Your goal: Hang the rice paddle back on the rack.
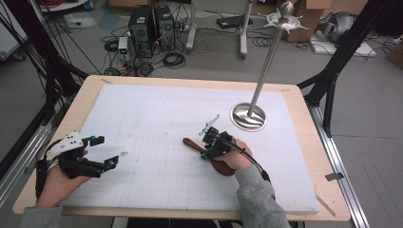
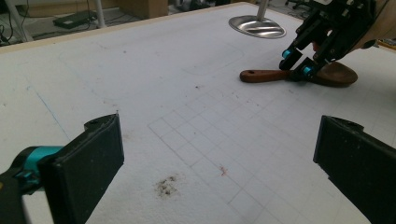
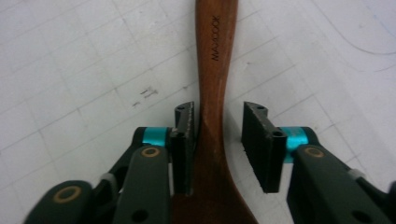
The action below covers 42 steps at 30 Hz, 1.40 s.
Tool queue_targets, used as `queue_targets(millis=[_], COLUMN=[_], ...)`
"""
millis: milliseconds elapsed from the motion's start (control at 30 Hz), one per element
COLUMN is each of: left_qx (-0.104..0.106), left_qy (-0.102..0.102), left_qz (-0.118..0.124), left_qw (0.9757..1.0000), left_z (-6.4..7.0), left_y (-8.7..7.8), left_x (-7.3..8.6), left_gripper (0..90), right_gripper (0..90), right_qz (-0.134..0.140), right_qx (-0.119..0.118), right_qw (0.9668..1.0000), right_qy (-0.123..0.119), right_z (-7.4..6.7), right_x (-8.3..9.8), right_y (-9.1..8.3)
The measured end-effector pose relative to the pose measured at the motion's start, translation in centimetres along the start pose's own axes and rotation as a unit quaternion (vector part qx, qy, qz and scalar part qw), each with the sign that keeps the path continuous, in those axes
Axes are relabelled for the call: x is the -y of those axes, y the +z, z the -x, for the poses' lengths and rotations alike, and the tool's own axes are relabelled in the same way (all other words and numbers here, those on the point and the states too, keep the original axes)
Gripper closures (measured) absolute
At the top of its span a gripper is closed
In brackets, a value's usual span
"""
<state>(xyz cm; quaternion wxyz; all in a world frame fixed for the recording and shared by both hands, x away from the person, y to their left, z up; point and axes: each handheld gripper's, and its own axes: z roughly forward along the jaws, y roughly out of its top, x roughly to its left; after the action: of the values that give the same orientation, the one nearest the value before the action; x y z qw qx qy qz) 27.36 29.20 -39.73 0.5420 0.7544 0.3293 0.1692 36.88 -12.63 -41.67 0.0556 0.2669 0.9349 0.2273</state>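
On the white gridded foam board point(image 1: 157, 123), right of centre, lies a dark brown wooden spatula point(image 1: 196, 144), handle pointing away to the left and blade under the person's right hand. Right gripper point(image 1: 207, 141) is lowered over the handle's neck: in the right gripper view the spatula point(image 3: 211, 116) passes between the two black pads, one pad at its edge, the other standing just apart, so the grip is not closed on it. Left gripper point(image 1: 105, 151) rests at the board's left edge, spread wide over bare board, well apart from the spatula point(image 2: 268, 75). Polished steel stand base point(image 1: 248, 117) sits near, beyond the right gripper.
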Motion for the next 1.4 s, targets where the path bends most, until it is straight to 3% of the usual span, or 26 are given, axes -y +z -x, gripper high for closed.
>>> queue_targets(millis=[167, 267, 467, 833, 1167, 1400], left_qx=[-0.001, -0.001, 0.000, -0.001, 0.001, 0.002], left_qy=[-0.002, -0.001, -0.001, -0.002, -0.002, 0.001], left_qz=[0.003, 0.001, 0.001, 0.004, 0.003, 0.004], left_qw=[1.0000, 1.0000, 1.0000, 1.0000, 1.0000, 1.0000], left_z=[0.0, 0.0, 0.0, -0.1, -0.1, -0.1], left_y=[-0.2, -0.1, 0.0, -0.1, 0.1, 0.2], left_x=[0.0, 0.0, 0.0, -0.1, -0.2, -0.3], left_gripper=[2.2, 2.2, 2.2, 2.2, 2.2, 2.2], right_gripper=[67.0, 72.9, 76.3, 76.8, 77.0, 77.1], right_qz=[0.000, 0.005, 0.002, -0.001, 0.039, 0.073], right_qx=[-0.001, -0.001, 0.002, 0.003, 0.008, -0.004], right_qw=[1.0000, 1.0000, 1.0000, 1.0000, 0.9992, 0.9974], right_qy=[0.001, 0.004, 0.002, -0.004, 0.000, 0.003], right_z=[0.0, 0.4, 0.3, 0.2, 0.5, 0.9], right_x=[0.0, 0.1, 0.0, -0.1, 0.1, 0.6], right_y=[0.0, 0.0, 0.0, -0.2, -1.5, -2.3])
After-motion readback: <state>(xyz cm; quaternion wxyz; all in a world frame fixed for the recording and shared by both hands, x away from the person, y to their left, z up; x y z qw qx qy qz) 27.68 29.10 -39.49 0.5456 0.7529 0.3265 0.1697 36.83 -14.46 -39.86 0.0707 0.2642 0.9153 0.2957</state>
